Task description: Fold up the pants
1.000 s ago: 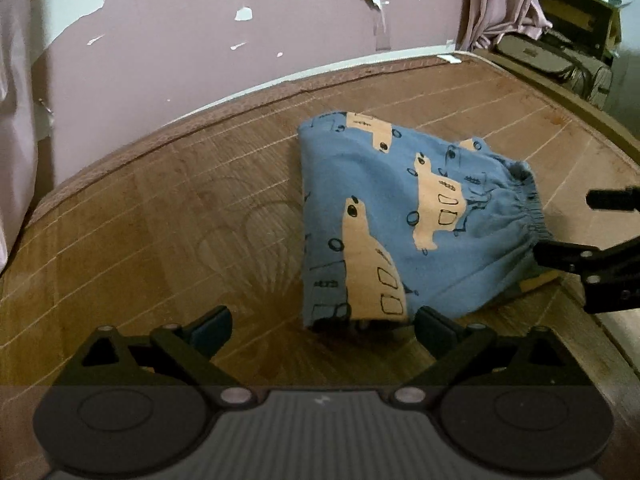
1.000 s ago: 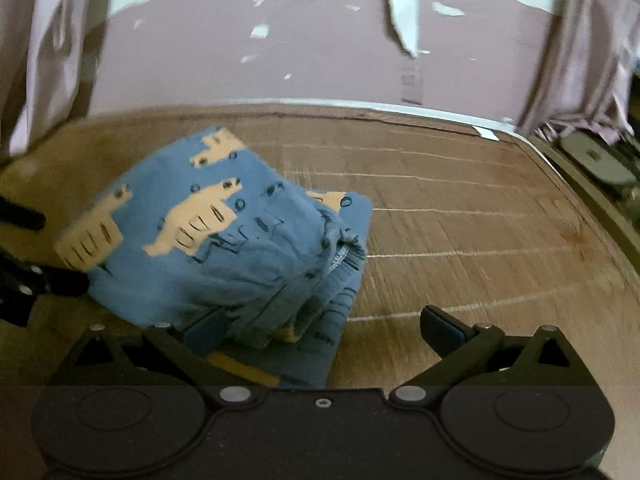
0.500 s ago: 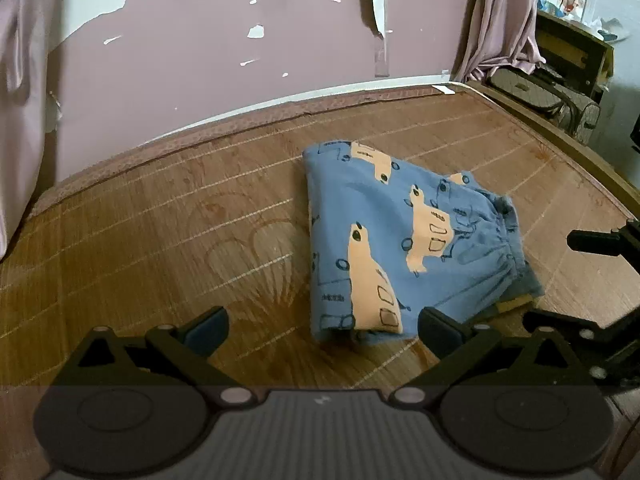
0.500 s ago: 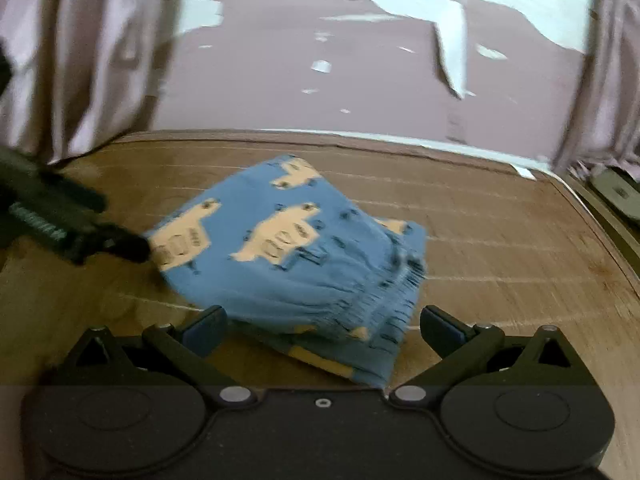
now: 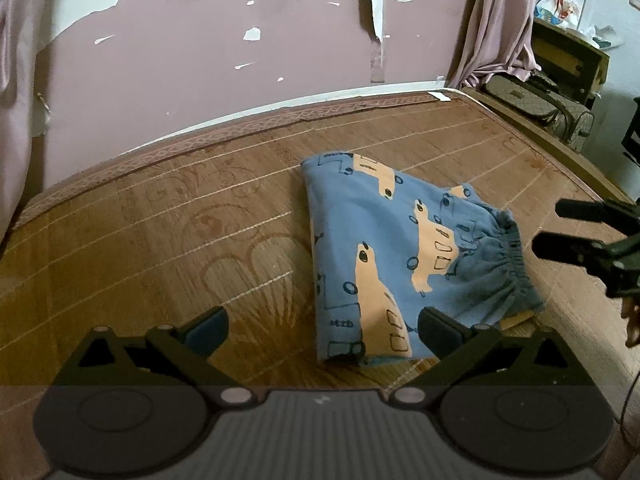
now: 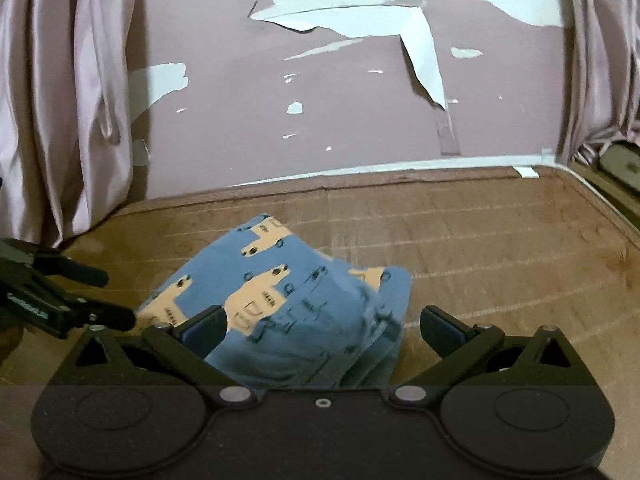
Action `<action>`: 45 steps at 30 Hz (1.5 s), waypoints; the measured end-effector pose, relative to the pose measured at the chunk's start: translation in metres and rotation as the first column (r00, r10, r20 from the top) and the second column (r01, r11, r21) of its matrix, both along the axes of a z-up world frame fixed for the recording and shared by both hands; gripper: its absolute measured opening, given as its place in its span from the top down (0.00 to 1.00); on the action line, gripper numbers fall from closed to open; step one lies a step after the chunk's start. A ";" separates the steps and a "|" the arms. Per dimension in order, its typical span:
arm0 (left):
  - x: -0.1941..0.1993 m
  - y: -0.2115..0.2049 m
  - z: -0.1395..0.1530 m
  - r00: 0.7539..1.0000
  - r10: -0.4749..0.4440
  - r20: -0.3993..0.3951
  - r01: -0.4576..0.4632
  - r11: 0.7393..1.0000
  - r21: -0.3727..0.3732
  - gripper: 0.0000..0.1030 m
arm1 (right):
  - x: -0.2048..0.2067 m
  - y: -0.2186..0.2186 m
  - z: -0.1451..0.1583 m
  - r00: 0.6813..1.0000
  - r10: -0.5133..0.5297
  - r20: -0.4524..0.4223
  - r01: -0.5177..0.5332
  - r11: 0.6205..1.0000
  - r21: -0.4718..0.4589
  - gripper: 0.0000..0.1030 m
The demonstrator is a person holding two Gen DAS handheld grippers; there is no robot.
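Blue pants (image 5: 400, 248) with orange car prints lie folded into a compact stack on a brown woven mat (image 5: 160, 220). Their gathered waistband faces right in the left wrist view. My left gripper (image 5: 322, 326) hangs open above the mat just short of the stack's near edge, holding nothing. My right gripper (image 6: 322, 326) is open too and lifted clear of the pants (image 6: 296, 304), which lie below and ahead of it. In the left wrist view the right gripper (image 5: 560, 228) shows at the right, beside the waistband. The left gripper (image 6: 92, 292) shows at the left edge of the right wrist view.
A peeling mauve wall (image 5: 240, 40) runs behind the mat, with pale curtains (image 6: 68, 100) at the left and right. Patterned bags and a wooden shelf (image 5: 552, 80) stand off the mat's far right corner. Bare mat stretches left of the pants.
Both grippers have pulled back and risen from the folded pants. The right gripper, earlier low over the waistband, now sits higher and apart from the cloth. The pants lie still.
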State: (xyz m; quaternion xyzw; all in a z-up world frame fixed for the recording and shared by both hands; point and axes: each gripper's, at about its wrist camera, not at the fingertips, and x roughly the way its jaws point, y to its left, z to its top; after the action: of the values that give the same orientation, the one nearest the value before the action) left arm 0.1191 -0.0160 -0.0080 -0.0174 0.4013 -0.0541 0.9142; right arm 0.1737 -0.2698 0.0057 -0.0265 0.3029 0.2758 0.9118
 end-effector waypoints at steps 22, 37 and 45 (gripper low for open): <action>0.030 0.007 -0.019 0.999 -0.001 -0.040 -0.006 0.985 -0.173 0.00 | 0.110 -0.005 -0.056 0.944 0.097 -0.316 -0.060 0.991 0.123 0.00; 0.035 0.015 -0.024 0.995 0.028 -0.097 -0.051 0.971 -0.235 0.18 | 0.101 -0.008 -0.055 0.956 0.101 -0.274 -0.066 0.989 0.135 0.32; 0.043 0.001 -0.031 0.983 0.027 -0.181 -0.054 0.988 -0.143 0.26 | 0.099 -0.001 -0.052 0.956 0.083 -0.283 -0.057 0.994 0.097 0.36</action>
State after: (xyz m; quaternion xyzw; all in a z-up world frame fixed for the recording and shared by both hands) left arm 0.1618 -0.0154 -0.0390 -0.0979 0.4762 -0.0633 0.8716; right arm 0.2722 -0.2710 -0.0464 0.0432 0.4182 0.3221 0.8482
